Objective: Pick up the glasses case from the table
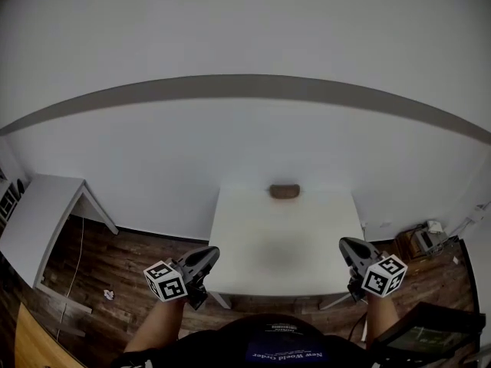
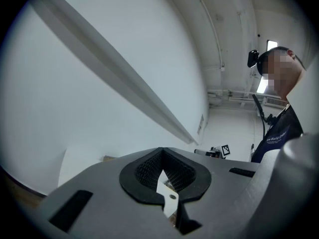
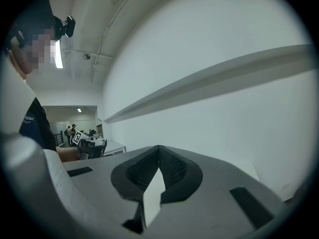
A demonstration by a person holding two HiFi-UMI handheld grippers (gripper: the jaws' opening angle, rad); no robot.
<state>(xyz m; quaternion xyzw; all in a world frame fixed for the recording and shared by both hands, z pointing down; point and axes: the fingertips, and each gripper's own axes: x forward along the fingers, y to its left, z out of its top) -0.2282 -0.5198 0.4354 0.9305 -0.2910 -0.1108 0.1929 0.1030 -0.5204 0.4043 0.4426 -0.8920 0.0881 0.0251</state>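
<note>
White wall (image 1: 245,29) with a grey stripe backs a small white table (image 1: 253,271); the brown glasses case (image 1: 285,192) lies at the table's far edge, close by the wall and well apart from both grippers; the left gripper (image 1: 207,257) and the right gripper (image 1: 347,245) hover by the near corners, each with jaws pressed together and nothing between them; the step in hand looks like the approach; next, one gripper would need to reach across, spread its jaws and close around the case.
</note>
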